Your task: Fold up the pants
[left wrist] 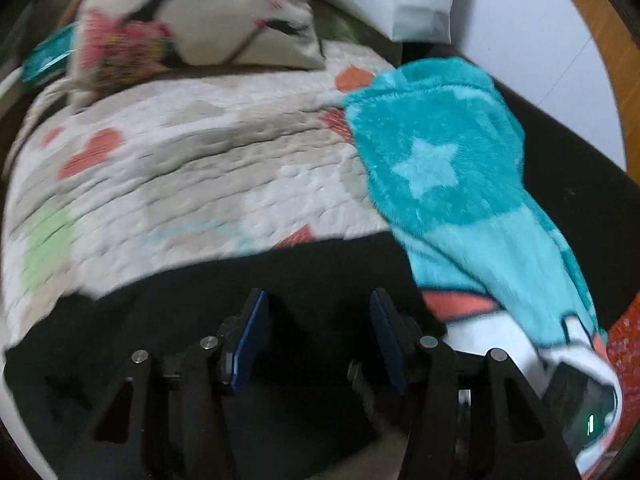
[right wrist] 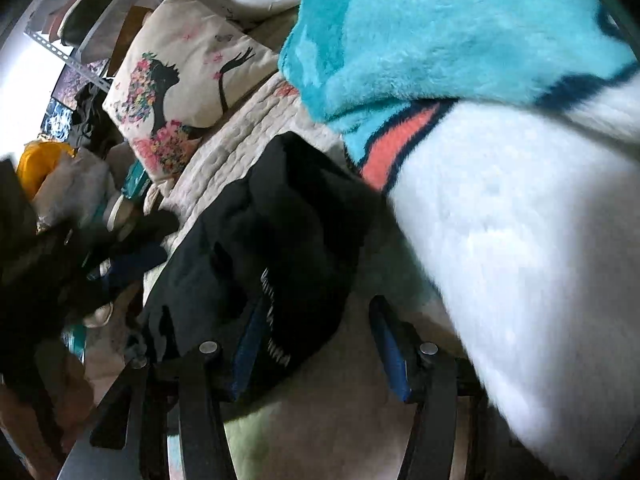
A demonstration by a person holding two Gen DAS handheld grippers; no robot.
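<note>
1. Your left gripper (left wrist: 318, 340) hangs with its jaws spread wide and nothing between the blue pads (left wrist: 252, 340). The black pants (left wrist: 280, 276) lie directly beneath and ahead of it, spread as a dark sheet over the near edge of the quilted bedspread (left wrist: 192, 176).

2. Your right gripper (right wrist: 320, 344) also has its jaws apart. A bunched fold of the same black pants (right wrist: 272, 240), with white lettering on it, drapes over its left finger and spills into the gap. Whether that finger actually bears on the cloth I cannot tell; nothing is clamped.

3. Risk one: closing the right jaws now would likely pinch a random wad of layers rather than a single hem or waistband edge, and the fold would come out crooked.

4. Risk two: the teal star-print fleece blanket (left wrist: 440, 152) lies just to the right of your left gripper, overlapping the pants. From the right wrist it looms just above and to the right of the fingers, its white part (right wrist: 520, 260) very close. A careless grasp could catch fleece along with the trousers and drag both.

5. Risk three: black cloth shows few visible edges in this dim light, so you may misjudge where the leg ends.

6. The printed cushion (left wrist: 200, 12) sits well ahead of both grippers and looks unlikely to interfere.
</note>
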